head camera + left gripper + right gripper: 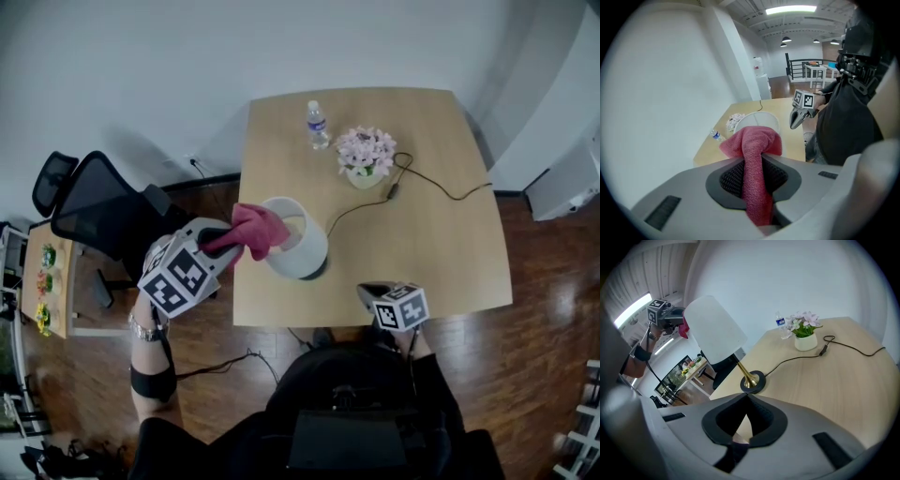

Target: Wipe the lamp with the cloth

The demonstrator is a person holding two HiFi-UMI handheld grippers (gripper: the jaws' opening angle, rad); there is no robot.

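A lamp with a white shade point(302, 246) and a brass stem on a black base point(752, 382) stands near the front left of the wooden table point(441, 253). My left gripper point(228, 242) is shut on a pink cloth point(260, 228). The cloth's bunched end lies at the shade's upper left rim. In the left gripper view the cloth point(757, 154) runs between the pads toward the shade point(764, 121). My right gripper point(368, 292) hovers at the table's front edge, to the right of the lamp. Its jaws are shut on nothing point(746, 394).
A water bottle point(318, 125) and a pot of pink flowers point(366, 157) stand at the table's far side. The lamp's black cord point(436, 187) trails across to the right. A black office chair point(103, 220) and a small side table point(47, 281) stand on the left.
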